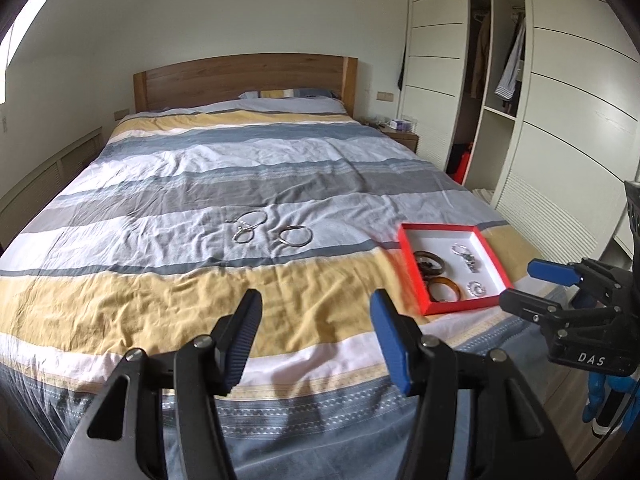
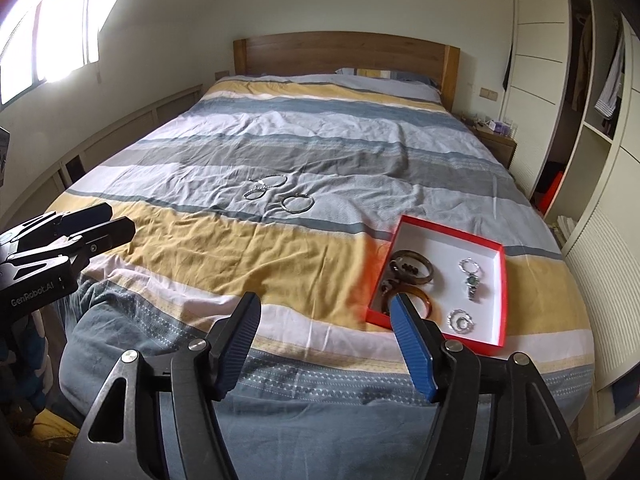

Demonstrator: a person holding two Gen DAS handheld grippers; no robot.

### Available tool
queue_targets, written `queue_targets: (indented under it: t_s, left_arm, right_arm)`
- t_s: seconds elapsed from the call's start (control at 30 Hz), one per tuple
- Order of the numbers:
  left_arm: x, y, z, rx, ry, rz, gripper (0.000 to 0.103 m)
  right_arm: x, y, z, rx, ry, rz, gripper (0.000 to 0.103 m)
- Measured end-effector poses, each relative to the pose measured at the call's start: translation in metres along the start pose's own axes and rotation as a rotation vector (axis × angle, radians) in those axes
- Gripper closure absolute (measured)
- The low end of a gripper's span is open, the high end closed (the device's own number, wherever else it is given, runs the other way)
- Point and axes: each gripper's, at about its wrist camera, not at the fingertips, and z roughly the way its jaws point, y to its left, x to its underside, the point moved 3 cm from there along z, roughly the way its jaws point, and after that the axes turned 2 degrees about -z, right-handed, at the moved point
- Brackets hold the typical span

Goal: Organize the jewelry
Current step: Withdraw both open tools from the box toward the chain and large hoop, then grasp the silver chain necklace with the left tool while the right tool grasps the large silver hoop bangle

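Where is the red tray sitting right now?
The red tray lies on the bed's yellow stripe near the foot, at the right in both wrist views, right of the loose silver bangles, with bracelets and a watch inside.

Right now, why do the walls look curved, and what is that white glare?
Left wrist view: the fisheye lens bows the wardrobe. Right wrist view: daylight overexposes the window, and the red box edge beside the right tongs looks smeared.

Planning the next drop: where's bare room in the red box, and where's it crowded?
In the red box, the white floor is bare at the far corner, beyond the watch, and between watch and brown bangles. The left side is crowded with stacked bangles; the near right corner holds a silver ring piece.
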Motion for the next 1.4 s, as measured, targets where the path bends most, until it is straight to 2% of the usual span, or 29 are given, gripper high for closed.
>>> queue_targets:
  t_s: [0.23,0.6,1.1,1.4]
  left_arm:
    - [-0.001,0.020,0.023,-0.042,0.024,-0.027,0.049]
    - [0.002,0.039,0.073,-0.096,0.099,-0.041,0.049]
    - [0.020,0.059,0.137,-0.135,0.214,-0.068,0.049]
    - [0.025,0.084,0.183,-0.162,0.284,-0.086,0.049]
  right_arm:
    - [-0.007,0.013,0.030,-0.032,0.049,-0.027,0.037]
    - [-0.017,0.012,0.075,-0.086,0.103,-0.006,0.037]
    - [-0.016,0.013,0.141,-0.141,0.201,0.004,0.037]
    - [-0.034,0.019,0.192,-0.181,0.237,-0.014,0.037]
